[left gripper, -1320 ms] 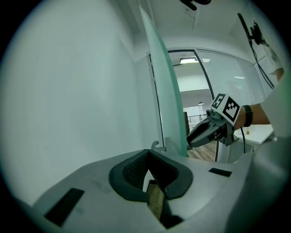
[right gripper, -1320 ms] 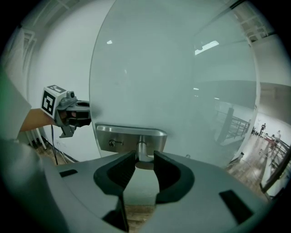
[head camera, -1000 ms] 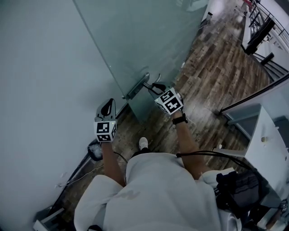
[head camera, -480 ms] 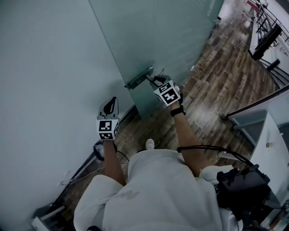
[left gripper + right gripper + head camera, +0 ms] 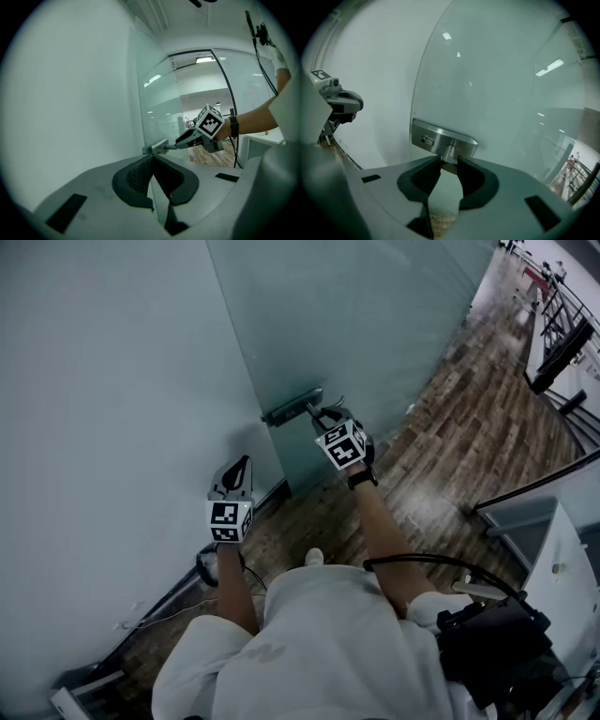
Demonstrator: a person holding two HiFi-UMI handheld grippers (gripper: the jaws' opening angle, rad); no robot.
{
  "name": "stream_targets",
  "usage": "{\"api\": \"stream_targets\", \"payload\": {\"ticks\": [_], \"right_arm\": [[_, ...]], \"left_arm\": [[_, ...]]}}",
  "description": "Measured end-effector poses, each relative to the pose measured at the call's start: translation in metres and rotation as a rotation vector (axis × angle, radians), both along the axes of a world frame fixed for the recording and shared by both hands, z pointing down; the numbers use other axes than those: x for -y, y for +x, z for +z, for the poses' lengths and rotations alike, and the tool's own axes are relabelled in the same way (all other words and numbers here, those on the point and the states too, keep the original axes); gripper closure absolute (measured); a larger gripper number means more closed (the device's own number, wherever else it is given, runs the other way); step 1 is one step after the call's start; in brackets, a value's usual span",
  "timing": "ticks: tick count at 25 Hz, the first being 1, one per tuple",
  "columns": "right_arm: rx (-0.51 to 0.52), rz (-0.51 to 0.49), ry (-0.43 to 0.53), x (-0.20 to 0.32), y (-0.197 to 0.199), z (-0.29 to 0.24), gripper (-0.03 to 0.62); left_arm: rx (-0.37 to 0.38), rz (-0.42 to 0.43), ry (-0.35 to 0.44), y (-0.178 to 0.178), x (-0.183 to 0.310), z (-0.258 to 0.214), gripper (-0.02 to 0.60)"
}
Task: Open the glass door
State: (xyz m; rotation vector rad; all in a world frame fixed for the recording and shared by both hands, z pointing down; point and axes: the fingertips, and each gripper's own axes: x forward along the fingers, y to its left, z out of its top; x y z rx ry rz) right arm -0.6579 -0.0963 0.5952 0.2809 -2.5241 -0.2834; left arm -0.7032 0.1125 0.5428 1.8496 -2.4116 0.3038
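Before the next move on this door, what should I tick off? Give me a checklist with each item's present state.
1. Right gripper on the door handle: ok. Its jaws have just been closing, and the handle sits between them with the pads against it.
2. Left gripper out of the way: ok. It is shut, empty and apart from the glass door, beside the wall.
3. Latch released at the lock plate: cannot tell.
4. Swing path: ok, as far as shown. Nothing shows on the wooden floor beside the door.
5. Head view covers handle and both grippers: ok.
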Motion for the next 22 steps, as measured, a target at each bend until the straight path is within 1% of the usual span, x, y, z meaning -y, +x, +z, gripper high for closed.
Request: {"api": "stream_targets", "payload": {"ticks": [3, 5, 7, 9, 10, 11, 13, 15, 18, 20, 22], "right_arm": [[0.0, -0.023, 0.021, 0.019, -0.034, -0.011, 0.482], [-0.02, -0.049, 0.013, 0.022, -0.048, -0.005, 0.482], [-0.04, -0.066, 0.015, 0.02, -0.053, 0.003, 0.482], [-0.043, -0.066, 0.021, 0.019, -0.054, 0.002, 0.482], [-0.043, -0.066, 0.025, 0.02, -0.053, -0.002, 0.488], [-0.047, -0.071, 0.027, 0.018, -0.051, -0.005, 0.513], [-0.043, -0.089, 0.024, 0.011, -0.043, -0.009, 0.515], [0.004, -0.09, 0.013, 0.003, -0.026, -0.017, 0.517], [0.152, -0.053, -0.012, -0.001, 0.024, -0.038, 0.517], [0.254, 0.025, -0.031, 0.012, 0.079, -0.053, 0.519], [0.311, 0.141, -0.039, 0.028, 0.148, -0.067, 0.554]], "left_arm": [[0.016, 0.015, 0.041, -0.017, 0.022, -0.014, 0.578], [0.003, 0.024, 0.039, -0.019, 0.029, -0.009, 0.578], [-0.014, 0.035, 0.03, -0.013, 0.034, -0.004, 0.578], [-0.015, 0.047, 0.023, -0.004, 0.039, -0.007, 0.578], [-0.012, 0.053, 0.023, 0.0, 0.042, -0.011, 0.578], [-0.011, 0.059, 0.026, 0.004, 0.044, -0.015, 0.578], [-0.013, 0.078, 0.033, 0.015, 0.048, -0.021, 0.578], [-0.014, 0.107, 0.042, 0.032, 0.057, -0.027, 0.578], [-0.01, 0.16, 0.062, 0.066, 0.081, -0.033, 0.578], [-0.006, 0.223, 0.082, 0.096, 0.112, -0.039, 0.578], [-0.01, 0.298, 0.1, 0.134, 0.144, -0.047, 0.578]]}}
